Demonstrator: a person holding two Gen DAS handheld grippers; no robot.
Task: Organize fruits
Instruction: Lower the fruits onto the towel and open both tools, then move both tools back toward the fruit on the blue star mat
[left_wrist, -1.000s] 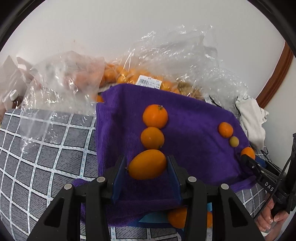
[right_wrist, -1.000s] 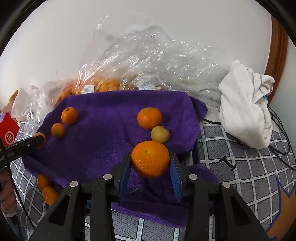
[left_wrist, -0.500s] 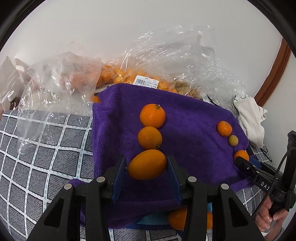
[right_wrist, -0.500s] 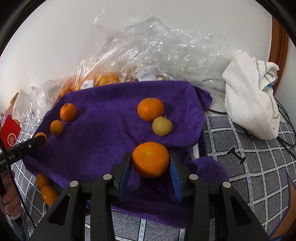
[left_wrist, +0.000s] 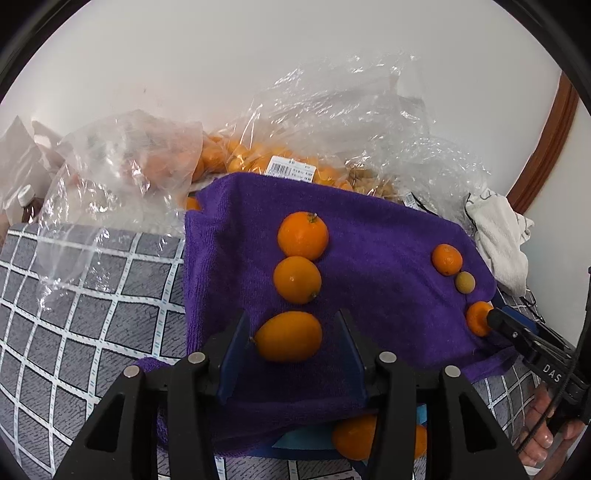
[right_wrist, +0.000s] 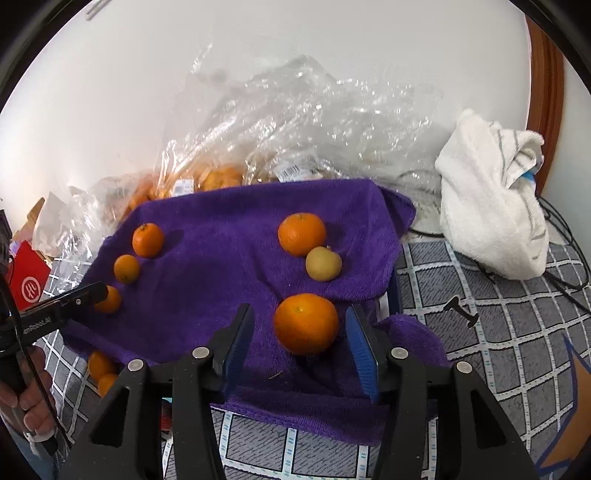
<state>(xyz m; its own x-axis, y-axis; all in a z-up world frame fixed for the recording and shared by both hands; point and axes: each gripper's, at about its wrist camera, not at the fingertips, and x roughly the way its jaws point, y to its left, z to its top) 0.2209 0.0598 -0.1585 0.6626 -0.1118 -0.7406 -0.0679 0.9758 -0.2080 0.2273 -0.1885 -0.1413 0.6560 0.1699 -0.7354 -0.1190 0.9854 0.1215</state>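
I have two fruits under release. The oval orange fruit (left_wrist: 288, 336) lies on the purple towel (left_wrist: 388, 266), near its front edge, as the third item in a column below two rounder oranges (left_wrist: 303, 235). The left gripper (left_wrist: 291, 345) straddles it; its jaws are opening, the fruit is between them, a gap shows at the right pad, and the left pad is at or just off the skin. I judge the fruit set down here to extend the column.

The round orange (right_wrist: 306, 323) lies on the same towel toward its right edge, below a second orange (right_wrist: 301, 234) and a small yellow fruit (right_wrist: 323, 263), which touch each other. The right gripper (right_wrist: 299, 345) brackets it; its jaws are opening and both pads stand clear of the skin. I judge this a second column, set well apart from the first.

The towel gives a soft, high-friction bed, which should limit rolling. It drapes over a raised object I cannot identify, on the grid-patterned surface (right_wrist: 498, 350). Two loose oranges (right_wrist: 100, 371) lie off the towel at its front-left corner. Clear plastic bags (left_wrist: 122, 166) holding further fruit lie along the towel's far edge. A white cloth (right_wrist: 491, 206) lies beyond the right edge.
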